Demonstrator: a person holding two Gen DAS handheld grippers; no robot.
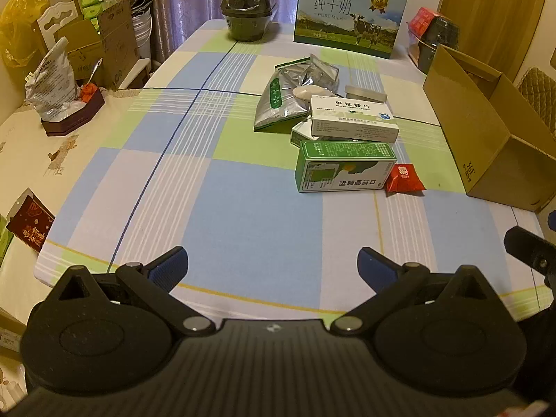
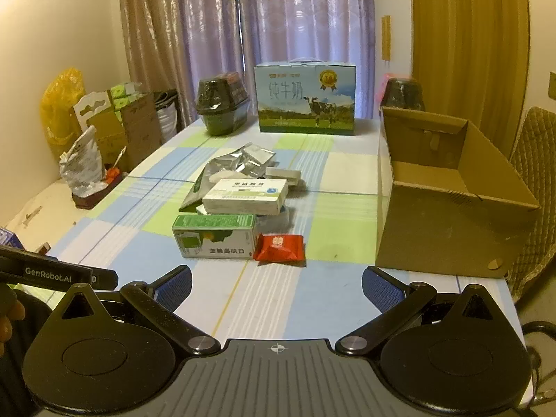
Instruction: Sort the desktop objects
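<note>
Two hand-held grippers hover over the near edge of a table covered in a blue, green and white checked cloth (image 1: 243,215), and both stand wide apart with nothing between the blue pads: the left gripper (image 1: 272,267) and the right gripper (image 2: 276,286). A small heap of desktop items lies mid-table. Nearest is a green-and-white carton (image 2: 214,236) on its side, with a red foil sachet (image 2: 279,247) just beside it. Behind the carton, a flat white medicine box (image 2: 246,196) rests atop crumpled silver foil pouches (image 2: 239,163). An open brown cardboard box (image 2: 448,191) stands at the table's right edge, near the heap. A blue milk carton with a cow picture (image 2: 305,99) sits at the far end.
</note>
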